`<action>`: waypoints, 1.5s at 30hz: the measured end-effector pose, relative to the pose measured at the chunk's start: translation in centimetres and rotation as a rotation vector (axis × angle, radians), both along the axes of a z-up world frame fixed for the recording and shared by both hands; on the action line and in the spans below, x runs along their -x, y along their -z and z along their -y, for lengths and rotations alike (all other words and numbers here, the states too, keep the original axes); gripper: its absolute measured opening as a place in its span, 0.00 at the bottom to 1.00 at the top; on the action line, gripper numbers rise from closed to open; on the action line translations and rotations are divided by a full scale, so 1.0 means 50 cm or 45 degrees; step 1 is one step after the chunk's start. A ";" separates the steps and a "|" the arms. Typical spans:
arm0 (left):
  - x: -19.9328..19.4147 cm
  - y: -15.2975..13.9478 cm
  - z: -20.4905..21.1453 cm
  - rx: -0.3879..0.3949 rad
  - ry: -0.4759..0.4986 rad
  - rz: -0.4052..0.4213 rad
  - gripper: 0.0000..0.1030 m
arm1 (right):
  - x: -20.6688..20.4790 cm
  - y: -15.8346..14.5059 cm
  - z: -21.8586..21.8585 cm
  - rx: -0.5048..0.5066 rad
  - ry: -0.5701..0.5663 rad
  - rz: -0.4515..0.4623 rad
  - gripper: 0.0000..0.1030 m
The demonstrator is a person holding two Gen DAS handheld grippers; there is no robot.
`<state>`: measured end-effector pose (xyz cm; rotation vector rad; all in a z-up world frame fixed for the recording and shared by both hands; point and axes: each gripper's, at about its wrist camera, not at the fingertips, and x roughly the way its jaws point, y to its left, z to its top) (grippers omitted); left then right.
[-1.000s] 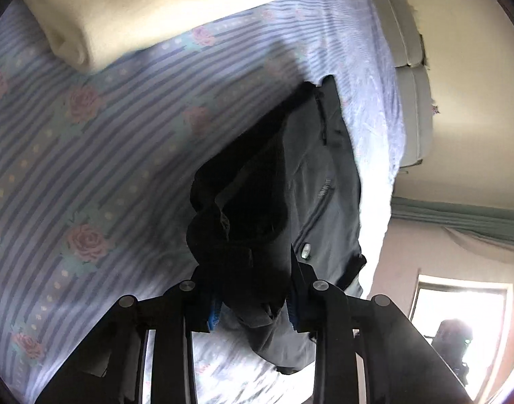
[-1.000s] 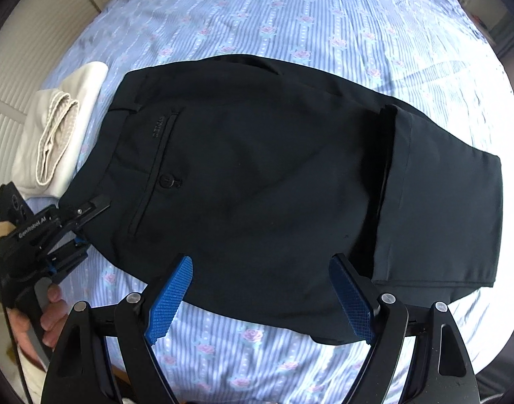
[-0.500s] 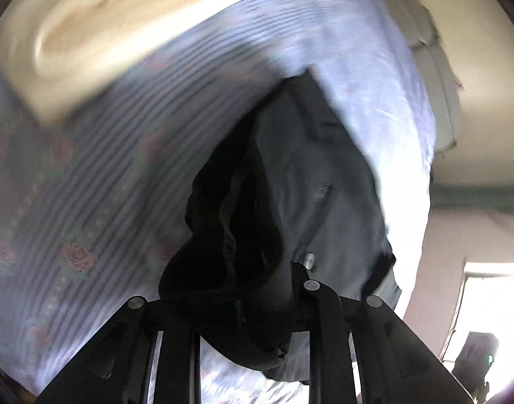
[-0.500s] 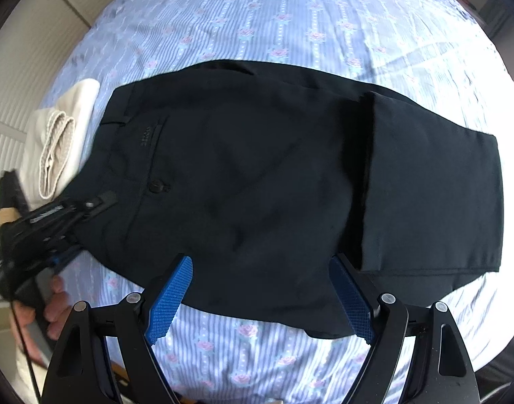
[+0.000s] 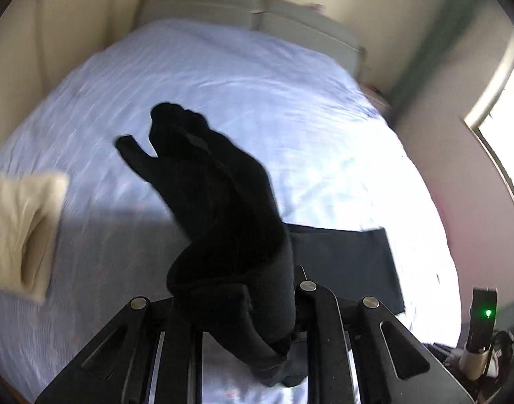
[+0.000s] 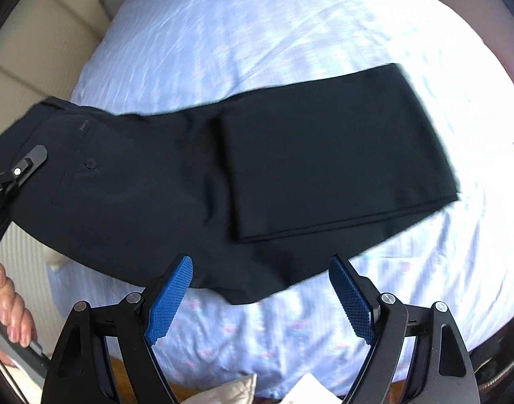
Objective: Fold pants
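Note:
Black pants (image 6: 149, 195) lie across the striped floral bed sheet (image 6: 257, 33), with their leg end folded back over the middle (image 6: 324, 155). My left gripper (image 5: 236, 309) is shut on the waist end, which hangs bunched and lifted (image 5: 223, 208) above the bed; the cloth hides its pads. In the right wrist view the left gripper (image 6: 18, 171) shows at the left edge, held by a hand (image 6: 11, 313). My right gripper (image 6: 260, 262) hovers open over the pants' near edge with nothing between its blue pads (image 6: 169, 303).
A folded cream garment (image 5: 18, 232) lies on the bed to the left. The headboard (image 5: 223, 10) is at the far end, a bright window (image 5: 506, 101) to the right. A device with a green light (image 5: 482, 313) stands beside the bed. Pale cloth (image 6: 236, 390) lies below the bed's near edge.
My left gripper has risen and rolled, lifting the pants' waist end off the sheet. The right gripper has shifted along the pants toward the folded leg end and stays open.

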<state>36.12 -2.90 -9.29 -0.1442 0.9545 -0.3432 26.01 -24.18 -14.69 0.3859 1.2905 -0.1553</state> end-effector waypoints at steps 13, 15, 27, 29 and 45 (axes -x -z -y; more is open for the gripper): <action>-0.006 0.139 0.496 -0.196 0.257 -0.190 0.18 | 0.146 -0.023 0.345 -0.024 0.252 0.053 0.82; -0.012 0.213 0.566 -0.293 0.301 -0.285 0.18 | 0.170 -0.015 0.392 -0.023 0.288 0.039 0.82; 0.030 0.311 0.666 -0.407 0.524 -0.441 0.49 | 0.192 0.049 0.540 -0.048 0.380 -0.047 0.82; 0.042 0.289 0.637 -0.232 0.524 -0.531 0.56 | 0.172 0.048 0.547 -0.039 0.362 -0.045 0.82; -0.077 0.264 0.293 -0.324 -0.080 -0.543 0.65 | -0.179 0.124 0.391 -0.106 -0.223 0.006 0.63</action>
